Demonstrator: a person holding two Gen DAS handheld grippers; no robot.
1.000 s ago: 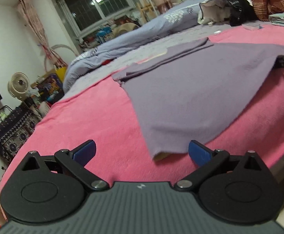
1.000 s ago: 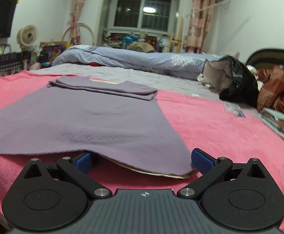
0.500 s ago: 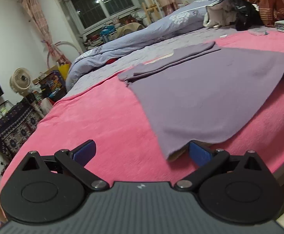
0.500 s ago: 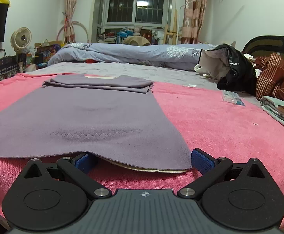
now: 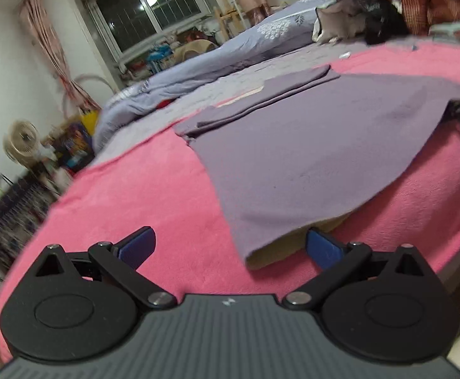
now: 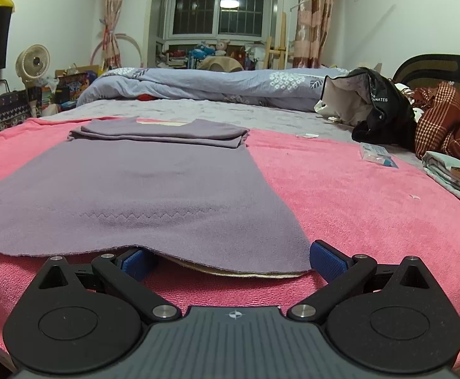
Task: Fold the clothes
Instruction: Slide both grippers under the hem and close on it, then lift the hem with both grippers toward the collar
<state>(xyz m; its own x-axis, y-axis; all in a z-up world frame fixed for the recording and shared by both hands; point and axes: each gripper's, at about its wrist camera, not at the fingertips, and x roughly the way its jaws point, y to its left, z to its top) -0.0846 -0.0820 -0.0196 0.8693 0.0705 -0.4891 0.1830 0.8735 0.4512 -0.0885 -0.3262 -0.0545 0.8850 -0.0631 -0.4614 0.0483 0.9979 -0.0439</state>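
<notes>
Broad bed under a pink fleece blanket [image 6: 356, 195], with a grey quilted sheet [image 6: 198, 109] beyond it at 12 o'clock. Flat on the pink, a mauve knit garment [image 6: 141, 186], sleeves folded over its far end, a pale lining peeping from under the near hem. Behind that, a rolled pale-blue printed duvet [image 6: 217, 87] along the bed's far side, then a barred dark window [image 6: 217, 3] between pink patterned curtains [image 6: 308, 15]. At 10 o'clock in the right wrist view, a small white desk fan [image 6: 33, 62] amid floor clutter. At 2 o'clock, a black jacket with pale lining [image 6: 372, 104] and a rust-red checked cloth [image 6: 447, 123] heaped against a dark headboard.

Left gripper [image 5: 228, 248] spread wide, blue pads apart, gripping nothing; the garment's near corner between the fingers, just short of the right-hand pad. Right gripper [image 6: 233, 257] likewise gaping and empty, its left pad tucked under the hem, its right pad just beside the garment's corner.

Left wrist view smeared by motion blur at 9 o'clock, floor items there unreadable. Right gripper's tip cut off at that view's 3 o'clock edge. Folded pale fabrics at 3 o'clock in the right view also cropped; small clear packet nearby too small to identify.
</notes>
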